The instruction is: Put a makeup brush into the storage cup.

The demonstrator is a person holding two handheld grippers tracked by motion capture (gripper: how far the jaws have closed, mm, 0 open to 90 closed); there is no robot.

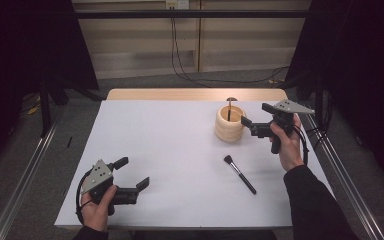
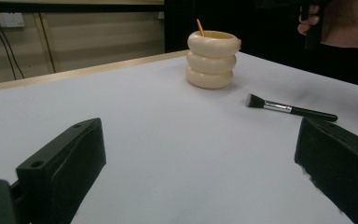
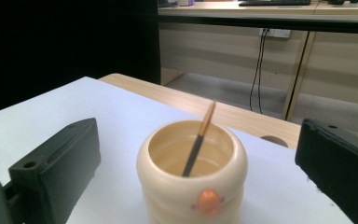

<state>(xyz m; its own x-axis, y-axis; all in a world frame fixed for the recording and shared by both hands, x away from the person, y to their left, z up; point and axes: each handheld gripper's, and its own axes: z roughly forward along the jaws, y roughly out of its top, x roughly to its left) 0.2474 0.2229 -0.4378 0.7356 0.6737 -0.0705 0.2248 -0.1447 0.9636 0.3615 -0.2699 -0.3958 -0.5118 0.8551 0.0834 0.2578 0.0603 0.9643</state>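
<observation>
My right gripper [image 1: 249, 125] is just beside the cream ribbed holder [image 1: 229, 123] at the far right of the white table [image 1: 170, 150], jaws spread wide with nothing between them, pads off the holder. 1 brush [image 3: 198, 140] stands inside it already, leaning, handle tip poking above the rim. The holder has a small orange knob [image 3: 208, 201] facing my right camera. 1 black makeup brush [image 1: 239, 173] lies flat on the table, apart from the holder, on the near side of it, bristles toward the holder. My left gripper [image 1: 132, 172] sits near the front left corner, jaws also wide and empty, well apart from everything. Step in hand, I judge: 1 brush dropped in, release done. Next move calls for swinging my right gripper back to the loose brush, jaws straddling the thin handle low to the table, then closing firmly since it is slim and could roll
</observation>
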